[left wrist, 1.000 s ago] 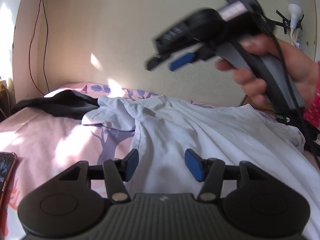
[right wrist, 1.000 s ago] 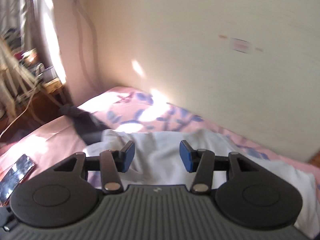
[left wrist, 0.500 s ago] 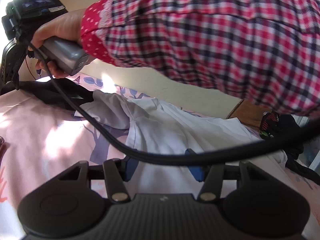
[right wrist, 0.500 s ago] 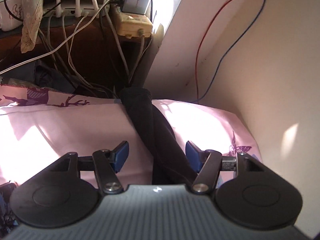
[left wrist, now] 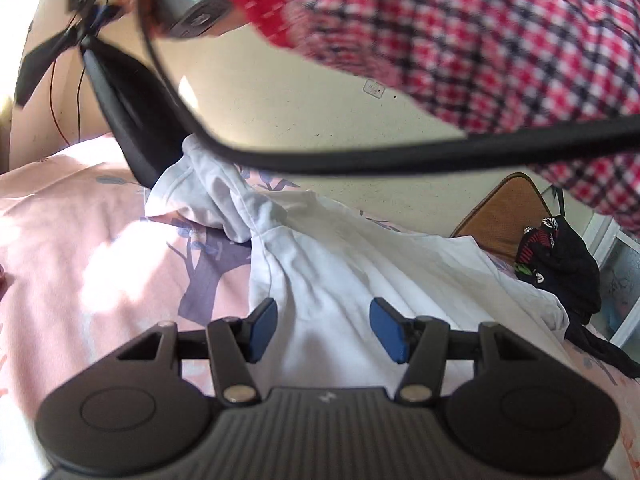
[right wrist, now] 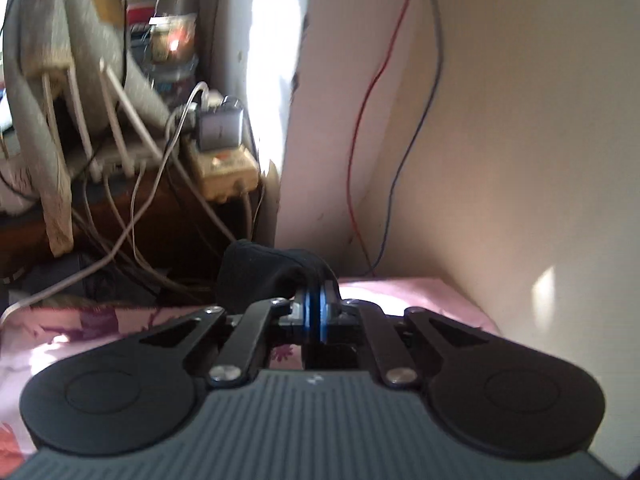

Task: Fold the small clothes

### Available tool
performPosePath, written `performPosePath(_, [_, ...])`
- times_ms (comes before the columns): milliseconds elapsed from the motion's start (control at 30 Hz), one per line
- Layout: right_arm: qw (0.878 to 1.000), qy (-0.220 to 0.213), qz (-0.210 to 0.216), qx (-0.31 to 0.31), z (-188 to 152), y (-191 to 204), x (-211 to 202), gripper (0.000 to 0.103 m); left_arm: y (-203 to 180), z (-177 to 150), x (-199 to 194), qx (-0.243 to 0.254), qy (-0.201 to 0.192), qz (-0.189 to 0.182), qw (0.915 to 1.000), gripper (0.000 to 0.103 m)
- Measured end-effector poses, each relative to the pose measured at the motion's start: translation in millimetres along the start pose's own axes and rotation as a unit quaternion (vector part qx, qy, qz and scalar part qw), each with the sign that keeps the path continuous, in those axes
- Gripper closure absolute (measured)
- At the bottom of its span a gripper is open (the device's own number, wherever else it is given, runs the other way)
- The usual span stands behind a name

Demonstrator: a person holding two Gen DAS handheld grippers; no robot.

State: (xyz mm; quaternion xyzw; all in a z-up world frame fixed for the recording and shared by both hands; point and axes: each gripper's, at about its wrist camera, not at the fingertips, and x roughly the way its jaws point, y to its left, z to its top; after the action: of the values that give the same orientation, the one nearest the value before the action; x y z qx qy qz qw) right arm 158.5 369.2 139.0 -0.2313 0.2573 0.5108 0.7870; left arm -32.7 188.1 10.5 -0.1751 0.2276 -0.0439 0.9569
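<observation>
Right gripper [right wrist: 314,312]: my jaws have just clenched on the black garment [right wrist: 256,276] (far left).
Left gripper [left wrist: 322,330]: jaws released over the white shirt [left wrist: 360,264].

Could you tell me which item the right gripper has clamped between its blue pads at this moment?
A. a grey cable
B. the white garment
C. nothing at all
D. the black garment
D: in the right wrist view the right gripper has its pads pressed together on the black garment.

One white garment [left wrist: 360,264], one black garment [left wrist: 132,120]
</observation>
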Motion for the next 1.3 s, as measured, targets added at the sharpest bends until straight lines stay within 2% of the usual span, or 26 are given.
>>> performPosePath(133, [0.991, -0.094, -0.039, 0.086, 2.5, -68.4, -100.7, 0.096, 3.1, -1.8, -2.1, 0.0, -0.001, 0.001, 1.0, 0.051])
performPosePath(200, [0.981, -0.128, -0.074, 0.124, -18.6, -106.0, -155.6, 0.096, 1.8, -1.4, -3.5, 0.001, -0.002, 0.001, 1.0, 0.051])
performPosePath(300, [0.963, -0.156, -0.128, 0.179, -74.7, -154.7, -230.0, 0.096, -3.1, -0.3, -2.3, 0.005, -0.003, 0.002, 1.0, 0.051])
performPosePath(400, [0.945, -0.15, -0.199, 0.213, -155.4, -183.8, -283.2, 0.095, -6.8, 0.7, -2.4, 0.008, -0.004, 0.001, 1.0, 0.051])
performPosePath(467, [0.936, -0.123, -0.224, 0.243, -216.1, -197.8, -300.5, 0.089, -7.2, 0.7, -2.8, 0.01, -0.005, -0.002, 0.9999, 0.05])
performPosePath(500, [0.932, -0.099, -0.227, 0.266, -246.6, -204.7, -302.4, 0.079, -7.1, 1.2, -3.3, 0.01, -0.005, -0.006, 0.9999, 0.049])
performPosePath(533, [0.927, -0.074, -0.227, 0.29, -276.8, -211.4, -301.8, 0.055, -6.8, 1.7, -3.8, 0.01, -0.005, -0.012, 0.9999, 0.048])
performPosePath(567, [0.919, -0.05, -0.229, 0.317, -307.9, -217.3, -301.0, 0.047, -6.1, 2.7, -4.7, 0.01, -0.003, -0.022, 0.9997, 0.047])
performPosePath(633, [0.902, -0.029, -0.235, 0.36, -358.2, -225.4, -306.4, 0.046, -2.2, 10.9, -7.0, -0.005, 0.011, -0.044, 0.999, 0.047])
performPosePath(700, [0.891, -0.045, -0.235, 0.386, -388.7, -229.3, -321.0, 0.046, 1.7, 30.0, -11.1, -0.024, 0.009, -0.045, 0.9986, 0.047])
performPosePath(800, [0.882, -0.084, -0.24, 0.398, -401.6, -238.7, -344.8, 0.046, -2.5, 68.6, -4.8, -0.022, -0.007, 0.005, 0.9997, 0.046])
performPosePath(867, [0.884, -0.097, -0.23, 0.395, -395.4, -243.9, -348.4, 0.046, -14.9, 85.2, 14.9, 0.018, -0.011, 0.047, 0.9987, 0.041])
performPosePath(933, [0.889, -0.098, -0.23, 0.385, -388.8, -248.8, -345.4, 0.045, -25.1, 91.7, 47.6, 0.051, 0.008, 0.086, 0.995, 0.04])
performPosePath(1033, [0.895, -0.079, -0.227, 0.376, -379.8, -261.0, -322.6, 0.045, -29.8, 90.6, 92.6, 0.07, 0.028, 0.137, 0.9877, 0.042])
performPosePath(1100, [0.897, -0.062, -0.221, 0.378, -375.5, -269.3, -298.7, 0.045, -27.8, 86.2, 110.8, 0.065, 0.04, 0.151, 0.9857, 0.05])
performPosePath(1167, [0.903, -0.038, -0.21, 0.373, -372.7, -274.3, -273.5, 0.045, -25.1, 79.7, 118.9, 0.055, 0.05, 0.133, 0.9883, 0.085])
performPosePath(1200, [0.907, -0.023, -0.214, 0.363, -371.2, -275.3, -260.2, 0.045, -25.2, 75.4, 122.8, 0.06, 0.059, 0.132, 0.9877, 0.087])
performPosePath(1233, [0.909, -0.004, -0.224, 0.35, -370.8, -276.1, -246.3, 0.05, -26.9, 71.7, 123.8, 0.073, 0.06, 0.142, 0.9854, 0.089])
performPosePath(1267, [0.911, 0.011, -0.227, 0.344, -371.5, -277.3, -236.4, 0.064, -27.5, 69.3, 123.4, 0.086, 0.06, 0.151, 0.9829, 0.09])
performPosePath(1300, [0.913, 0.023, -0.223, 0.342, -373.2, -279.6, -228.8, 0.091, -27.1, 68.2, 121.6, 0.095, 0.061, 0.16, 0.9807, 0.09])
